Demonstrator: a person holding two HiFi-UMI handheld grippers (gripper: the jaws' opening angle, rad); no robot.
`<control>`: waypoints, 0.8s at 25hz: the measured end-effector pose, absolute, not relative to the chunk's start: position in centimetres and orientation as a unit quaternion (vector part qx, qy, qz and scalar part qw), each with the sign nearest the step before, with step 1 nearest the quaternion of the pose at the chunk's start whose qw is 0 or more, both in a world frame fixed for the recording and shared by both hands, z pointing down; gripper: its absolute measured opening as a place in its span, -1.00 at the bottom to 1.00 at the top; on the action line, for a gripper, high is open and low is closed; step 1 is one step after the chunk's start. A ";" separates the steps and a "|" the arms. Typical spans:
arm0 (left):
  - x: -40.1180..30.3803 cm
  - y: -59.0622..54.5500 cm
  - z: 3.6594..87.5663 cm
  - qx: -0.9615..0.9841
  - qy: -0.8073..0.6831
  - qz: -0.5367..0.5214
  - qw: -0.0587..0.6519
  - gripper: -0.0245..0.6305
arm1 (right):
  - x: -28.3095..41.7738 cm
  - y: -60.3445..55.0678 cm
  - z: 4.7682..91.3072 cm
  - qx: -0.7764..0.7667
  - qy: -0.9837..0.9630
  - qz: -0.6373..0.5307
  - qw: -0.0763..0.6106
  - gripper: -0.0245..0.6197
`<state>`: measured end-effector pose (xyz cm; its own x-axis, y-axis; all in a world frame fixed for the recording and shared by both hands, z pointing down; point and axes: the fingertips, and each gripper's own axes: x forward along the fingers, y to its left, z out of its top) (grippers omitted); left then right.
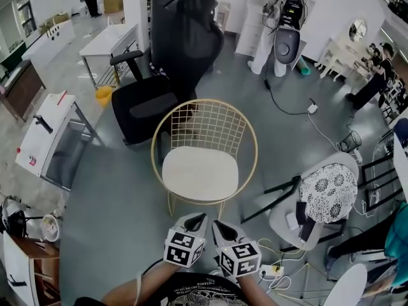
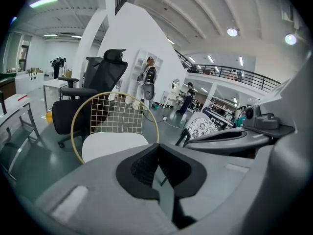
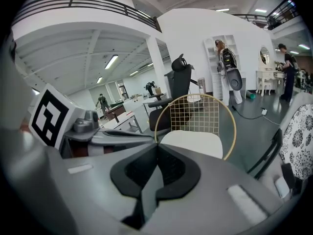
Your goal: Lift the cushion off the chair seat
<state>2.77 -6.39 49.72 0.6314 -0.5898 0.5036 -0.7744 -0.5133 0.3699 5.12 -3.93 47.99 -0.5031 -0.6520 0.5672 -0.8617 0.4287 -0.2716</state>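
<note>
A white cushion (image 1: pixel 199 173) lies flat on the seat of a gold wire chair (image 1: pixel 204 123) in the middle of the head view. Both grippers hover side by side just in front of the chair's near edge, apart from the cushion. My left gripper (image 1: pixel 199 218) has its jaws together with nothing between them. The right gripper (image 1: pixel 218 224) is likewise shut and empty. In the left gripper view the cushion (image 2: pixel 115 143) sits beyond the closed tips (image 2: pixel 158 145). The right gripper view shows the cushion (image 3: pixel 193 142) a little to the right of its closed tips (image 3: pixel 157 147).
A black office chair (image 1: pixel 166 75) stands right behind the gold chair. A white chair with a patterned cushion (image 1: pixel 328 193) and dark legs is to the right. A white table (image 1: pixel 44 132) stands left, cables (image 1: pixel 319 123) cross the grey floor, and a person (image 1: pixel 280 18) stands far back.
</note>
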 end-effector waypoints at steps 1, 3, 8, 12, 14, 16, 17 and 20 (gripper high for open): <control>2.4 -6.9 49.8 0.856 -0.396 0.156 0.293 -0.94 | 4.7 -4.3 48.1 0.461 -0.822 0.272 0.194 -0.94; 2.9 -7.6 50.2 0.857 -0.391 0.150 0.301 -0.94 | 5.1 -5.0 48.5 0.461 -0.821 0.270 0.200 -0.94; 2.4 -8.4 51.4 0.847 -0.388 0.126 0.342 -0.93 | 5.1 -5.7 49.0 0.456 -0.819 0.261 0.229 -0.93; 2.4 -8.7 52.4 0.839 -0.388 0.102 0.368 -0.93 | 4.9 -6.4 49.5 0.448 -0.820 0.255 0.249 -0.93; 2.5 -8.9 52.9 0.835 -0.388 0.092 0.379 -0.93 | 4.9 -7.0 49.8 0.445 -0.821 0.253 0.254 -0.93; 2.4 -9.2 53.3 0.831 -0.389 0.079 0.389 -0.93 | 4.6 -7.7 50.0 0.440 -0.823 0.252 0.256 -0.93; 2.4 -9.3 53.6 0.829 -0.390 0.073 0.395 -0.93 | 4.5 -7.9 50.2 0.436 -0.825 0.251 0.258 -0.93; 2.6 -9.8 55.1 0.818 -0.395 0.056 0.414 -0.93 | 4.3 -8.5 50.9 0.419 -0.830 0.250 0.270 -0.93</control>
<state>2.62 -9.81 55.13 0.6813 -0.6006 0.4185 -0.6926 -0.3439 0.6340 4.28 -8.46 50.95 -0.5030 -0.5612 0.6573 -0.8307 0.5239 -0.1883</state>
